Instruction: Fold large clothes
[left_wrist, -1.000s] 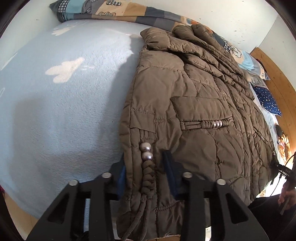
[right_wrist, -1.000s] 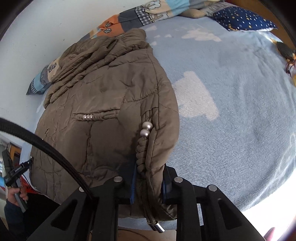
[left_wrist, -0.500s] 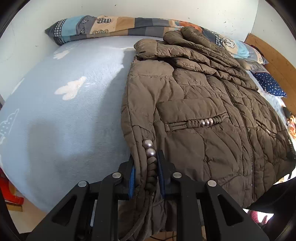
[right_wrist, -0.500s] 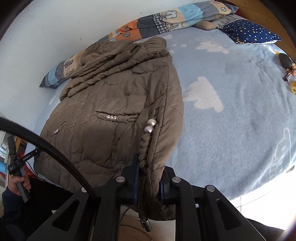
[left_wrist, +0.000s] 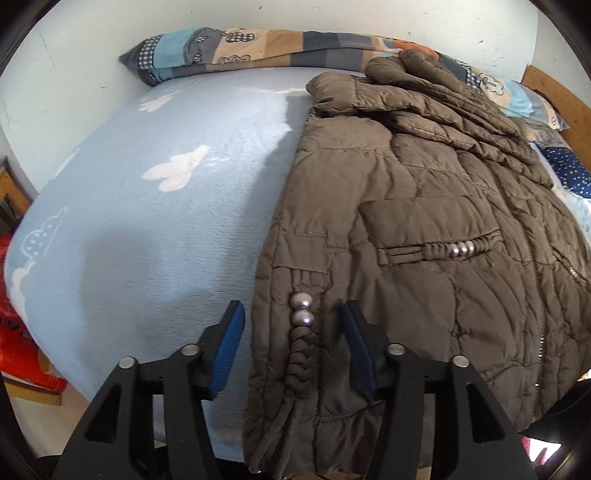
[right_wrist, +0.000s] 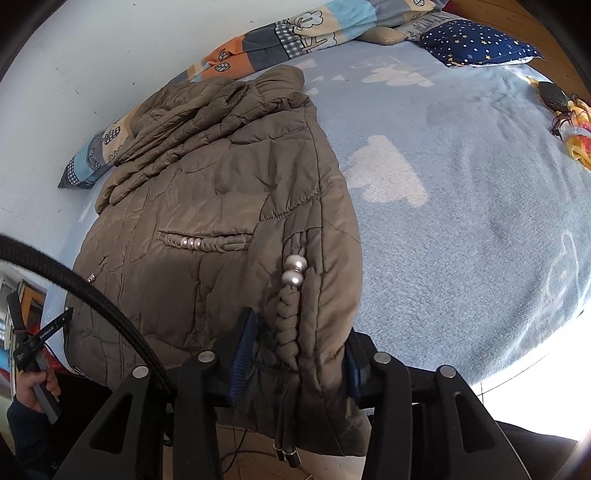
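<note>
A large olive-brown quilted jacket (left_wrist: 424, 206) lies front up on a light blue bed blanket (left_wrist: 147, 229), its hem hanging over the near edge. My left gripper (left_wrist: 291, 336) is open, its blue pads astride the jacket's left bottom edge with the braided cord and two silver beads (left_wrist: 302, 309) between them. In the right wrist view the jacket (right_wrist: 221, 206) shows again. My right gripper (right_wrist: 299, 350) is open around the right bottom edge, with its cord and beads (right_wrist: 293, 271) between the pads.
A patchwork pillow (left_wrist: 258, 48) lies along the white wall behind the jacket. A navy starred pillow (right_wrist: 476, 44) and a small colourful item (right_wrist: 576, 125) lie on the bed's right side. A wooden headboard (left_wrist: 557, 99) stands at far right.
Both grippers were shut on the jacket's bottom corners half a second ago and have now opened, letting go of the fabric, which rests on the bed.
</note>
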